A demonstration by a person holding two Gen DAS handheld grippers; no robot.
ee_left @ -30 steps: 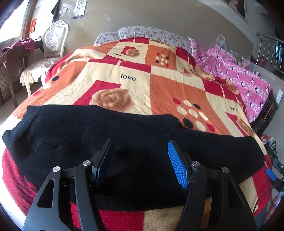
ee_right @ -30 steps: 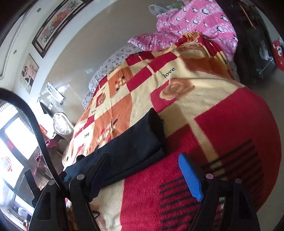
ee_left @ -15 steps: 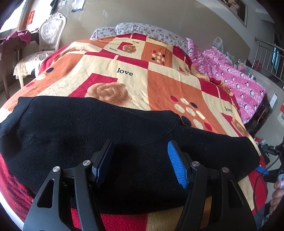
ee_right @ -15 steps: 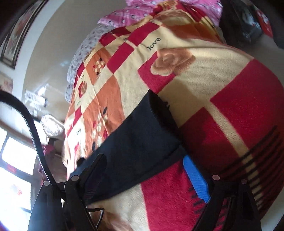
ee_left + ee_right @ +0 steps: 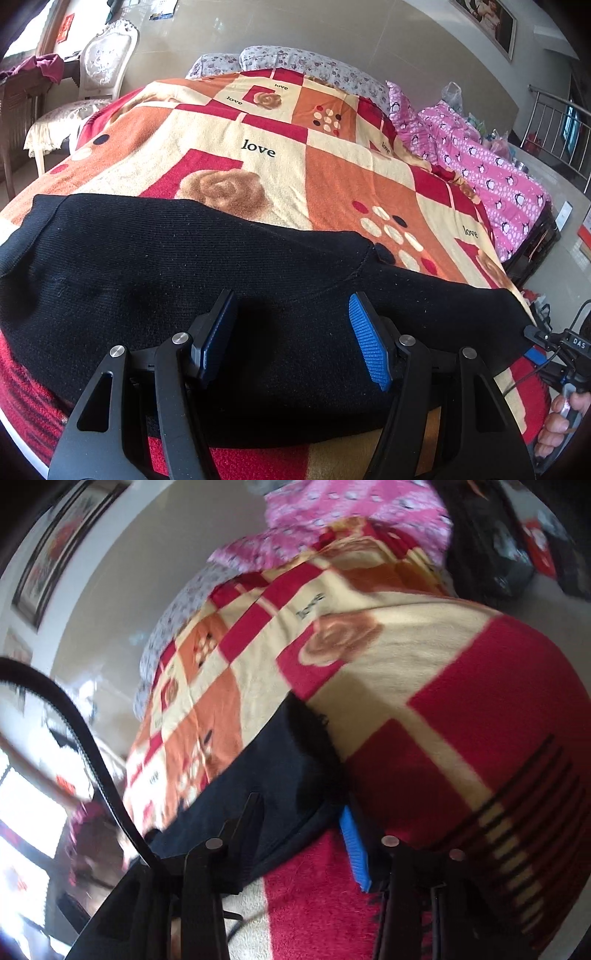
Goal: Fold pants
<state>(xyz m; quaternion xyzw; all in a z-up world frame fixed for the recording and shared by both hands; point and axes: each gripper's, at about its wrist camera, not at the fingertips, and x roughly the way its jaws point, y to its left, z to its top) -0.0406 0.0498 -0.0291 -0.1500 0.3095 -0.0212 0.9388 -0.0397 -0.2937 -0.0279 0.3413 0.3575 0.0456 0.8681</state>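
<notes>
Here the hem corner of the pants is being taken for a fold.
The right gripper (image 5: pixel 303 834) has just been closing, its jaws half shut with the black pants (image 5: pixel 229 295) between them, though a firm clamp cannot be told through the blur. The left gripper (image 5: pixel 291 339) is held wide apart above the cloth, which lies flat across the blanket (image 5: pixel 332 177); next, a secure pinch is called for before lifting.
</notes>
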